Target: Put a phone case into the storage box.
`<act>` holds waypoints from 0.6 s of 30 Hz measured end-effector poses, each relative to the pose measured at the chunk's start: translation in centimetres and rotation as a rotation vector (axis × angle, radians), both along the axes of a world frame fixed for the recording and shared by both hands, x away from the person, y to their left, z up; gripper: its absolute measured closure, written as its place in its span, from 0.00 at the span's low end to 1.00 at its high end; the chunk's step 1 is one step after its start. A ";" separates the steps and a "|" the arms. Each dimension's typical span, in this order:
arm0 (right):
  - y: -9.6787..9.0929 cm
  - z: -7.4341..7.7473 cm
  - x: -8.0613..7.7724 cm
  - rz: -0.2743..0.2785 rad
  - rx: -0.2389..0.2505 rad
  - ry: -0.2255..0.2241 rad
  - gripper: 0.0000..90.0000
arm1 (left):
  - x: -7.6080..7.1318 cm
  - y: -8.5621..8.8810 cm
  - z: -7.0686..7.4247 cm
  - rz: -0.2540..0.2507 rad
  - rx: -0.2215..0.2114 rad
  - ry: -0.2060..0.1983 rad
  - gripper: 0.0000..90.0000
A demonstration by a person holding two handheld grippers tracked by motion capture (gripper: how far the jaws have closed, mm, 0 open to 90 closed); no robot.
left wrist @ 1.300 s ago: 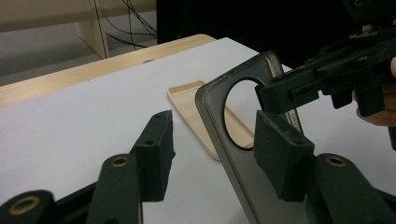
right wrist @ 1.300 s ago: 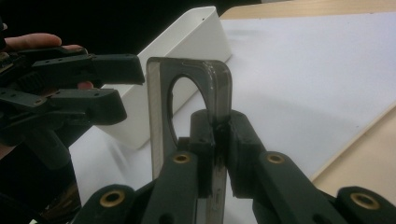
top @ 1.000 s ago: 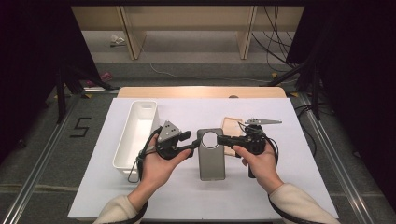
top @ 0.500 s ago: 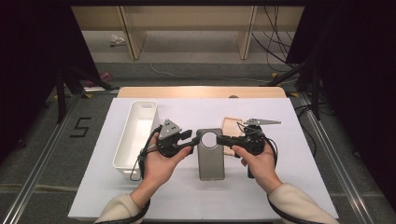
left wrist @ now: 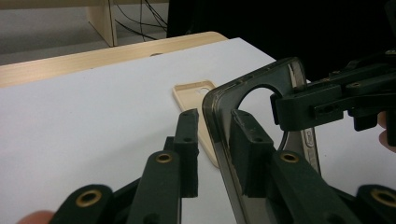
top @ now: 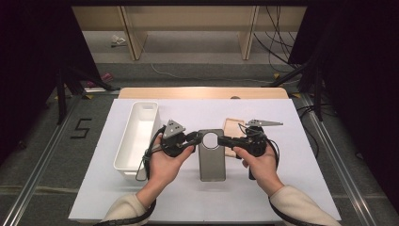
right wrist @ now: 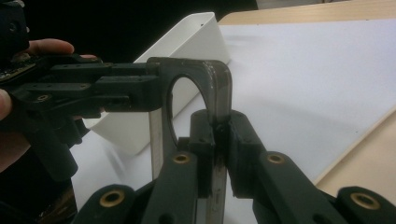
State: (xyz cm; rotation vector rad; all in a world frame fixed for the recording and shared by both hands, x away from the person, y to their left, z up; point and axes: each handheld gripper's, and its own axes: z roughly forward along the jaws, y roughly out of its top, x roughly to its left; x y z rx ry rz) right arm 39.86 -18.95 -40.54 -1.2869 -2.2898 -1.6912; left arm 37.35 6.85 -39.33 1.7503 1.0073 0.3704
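A smoky grey phone case point(top: 211, 160) with a round camera hole is held up over the white mat between both hands. My right gripper point(top: 224, 140) point(right wrist: 217, 123) is shut on the case's point(right wrist: 219, 88) right edge near the top corner. My left gripper point(top: 195, 138) point(left wrist: 215, 128) straddles the case's point(left wrist: 219, 121) left edge. Its jaws have just been closing; the inner jaw lies against the wall and a small gap remains at the outer jaw.
A beige phone case point(top: 234, 127) point(left wrist: 194, 93) lies flat on the mat behind the right hand. A long white bin point(top: 136, 136) point(right wrist: 187, 46) stands at the left. The wooden table edge point(top: 202, 92) runs along the back.
The left gripper's jaws have narrowed around the case's left edge. Both hands and the case have kept their place.
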 end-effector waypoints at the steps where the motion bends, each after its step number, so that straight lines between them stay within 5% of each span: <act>1: 0.0 0.0 0.0 0.000 0.000 -0.002 0.92 | 0.0 0.0 0.0 -0.001 -0.001 0.004 0.81; 18: 0.5 0.0 -0.3 0.012 -0.019 -0.027 0.90 | 0.0 0.2 0.3 0.032 -0.048 -0.015 0.93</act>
